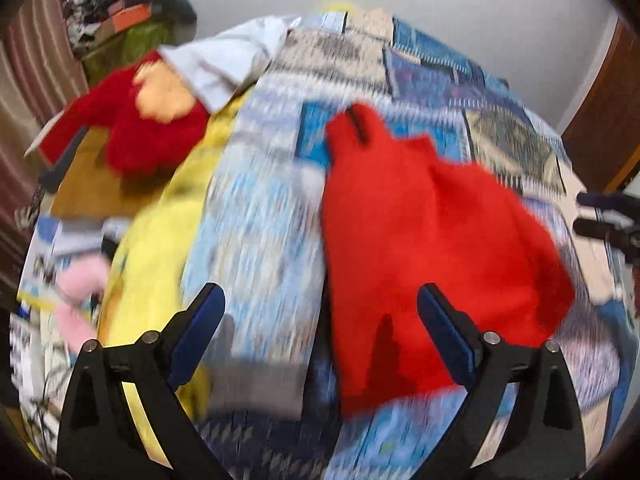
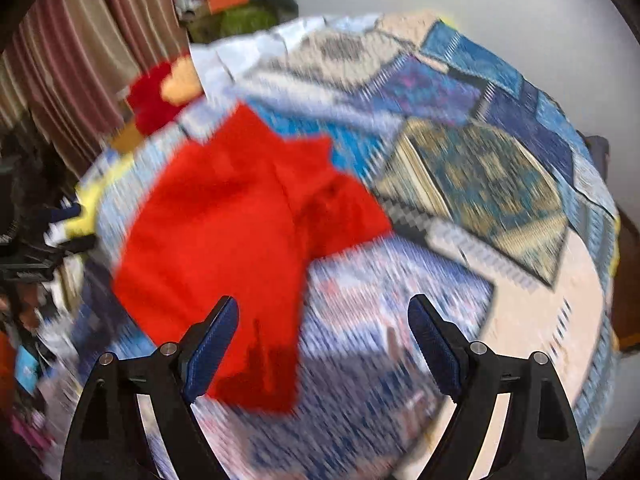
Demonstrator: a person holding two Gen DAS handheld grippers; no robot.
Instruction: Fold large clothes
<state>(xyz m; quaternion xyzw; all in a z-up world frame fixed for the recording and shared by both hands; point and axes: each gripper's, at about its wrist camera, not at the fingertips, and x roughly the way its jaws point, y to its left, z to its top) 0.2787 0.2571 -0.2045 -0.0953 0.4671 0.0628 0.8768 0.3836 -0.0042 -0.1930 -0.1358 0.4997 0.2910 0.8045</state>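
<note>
A bright red garment (image 1: pixel 420 240) lies spread on the patterned blue patchwork bedspread (image 1: pixel 260 220). In the left wrist view it fills the middle right, and my left gripper (image 1: pixel 320 300) hovers open above its near edge with nothing between the fingers. In the right wrist view the red garment (image 2: pixel 240 232) lies left of centre on the bedspread (image 2: pixel 480 184); my right gripper (image 2: pixel 322 312) hangs open above its near corner, holding nothing. The right gripper (image 1: pixel 608 216) also shows at the far right of the left wrist view. Both views are blurred.
A darker red fuzzy garment (image 1: pixel 148 128) with an orange patch lies at the back left beside a white cloth (image 1: pixel 216 64) and a yellow cloth (image 1: pixel 160 248). A heap of things (image 1: pixel 120 12) stands by the striped curtain (image 2: pixel 80 60). A pink item (image 1: pixel 80 288) lies near left.
</note>
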